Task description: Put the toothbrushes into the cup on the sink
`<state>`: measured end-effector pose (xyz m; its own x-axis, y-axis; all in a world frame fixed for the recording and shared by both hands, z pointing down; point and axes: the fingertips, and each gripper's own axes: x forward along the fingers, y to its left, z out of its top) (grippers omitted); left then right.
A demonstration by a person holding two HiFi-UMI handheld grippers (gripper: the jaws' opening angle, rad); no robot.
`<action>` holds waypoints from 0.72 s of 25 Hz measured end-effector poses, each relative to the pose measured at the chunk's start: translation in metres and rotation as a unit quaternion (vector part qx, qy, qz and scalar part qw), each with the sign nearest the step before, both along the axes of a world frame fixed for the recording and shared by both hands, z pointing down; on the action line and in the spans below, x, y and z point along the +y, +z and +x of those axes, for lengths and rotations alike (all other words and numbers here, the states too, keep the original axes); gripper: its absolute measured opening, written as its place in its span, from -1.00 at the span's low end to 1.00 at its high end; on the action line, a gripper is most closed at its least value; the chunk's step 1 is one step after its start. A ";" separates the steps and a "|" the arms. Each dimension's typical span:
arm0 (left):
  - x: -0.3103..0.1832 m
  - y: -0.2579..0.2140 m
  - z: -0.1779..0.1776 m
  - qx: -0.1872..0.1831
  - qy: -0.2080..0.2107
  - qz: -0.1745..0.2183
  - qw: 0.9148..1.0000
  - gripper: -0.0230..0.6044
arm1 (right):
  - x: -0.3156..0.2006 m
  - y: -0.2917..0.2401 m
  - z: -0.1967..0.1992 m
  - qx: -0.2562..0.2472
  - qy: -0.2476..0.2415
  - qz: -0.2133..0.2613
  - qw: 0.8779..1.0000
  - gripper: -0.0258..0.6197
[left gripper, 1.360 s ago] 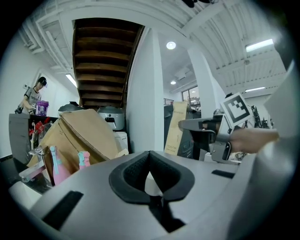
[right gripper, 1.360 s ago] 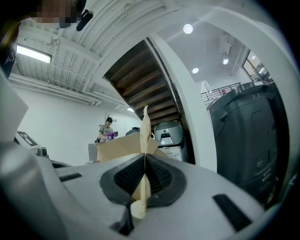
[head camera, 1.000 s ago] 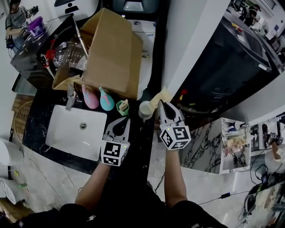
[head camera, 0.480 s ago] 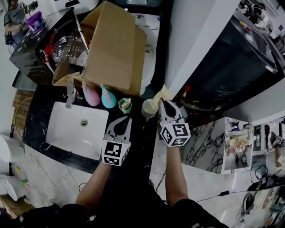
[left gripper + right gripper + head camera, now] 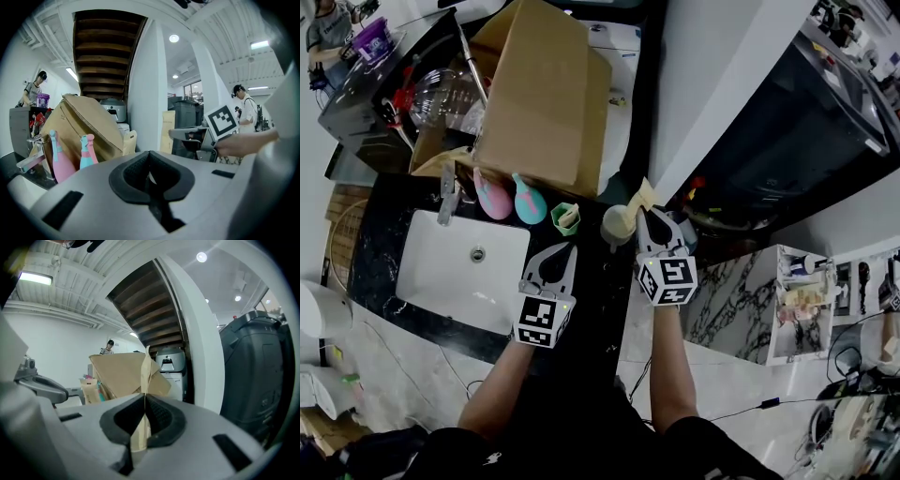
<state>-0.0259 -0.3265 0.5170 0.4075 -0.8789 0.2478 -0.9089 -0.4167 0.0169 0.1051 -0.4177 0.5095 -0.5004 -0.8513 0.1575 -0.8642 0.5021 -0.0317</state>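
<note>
My right gripper [image 5: 646, 217] [image 5: 143, 414] is shut on a toothbrush in a tan paper wrapper [image 5: 638, 198] [image 5: 140, 380], which sticks up beyond the jaws. It hovers just right of a white cup [image 5: 617, 225] on the black counter. A small green cup [image 5: 564, 218] to the left has another tan wrapped toothbrush [image 5: 129, 142] standing in it. My left gripper [image 5: 560, 247] [image 5: 150, 177] is shut and empty, just in front of the green cup. In the left gripper view, the right gripper [image 5: 190, 137] and its wrapper [image 5: 166, 132] show at the right.
A white sink basin [image 5: 441, 281] lies at the left with a faucet [image 5: 448, 195] behind it. A pink bottle [image 5: 491, 197] and a teal bottle [image 5: 526, 201] stand by a big cardboard box [image 5: 539, 94]. A white pillar [image 5: 712, 84] and a dark machine [image 5: 787, 131] are on the right.
The right gripper with the wrapped toothbrush has edged slightly closer to the white cup. The left gripper has stayed where it was.
</note>
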 end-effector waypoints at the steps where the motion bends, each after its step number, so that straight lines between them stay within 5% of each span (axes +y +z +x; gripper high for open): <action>1: 0.000 0.001 -0.001 0.000 -0.001 -0.001 1.000 -0.92 | 0.000 0.001 0.000 0.002 -0.001 -0.001 1.000 -0.90; 18: -0.001 0.011 -0.011 -0.005 -0.008 -0.014 1.000 -0.92 | -0.003 0.036 -0.012 0.058 -0.010 -0.020 0.998 -0.90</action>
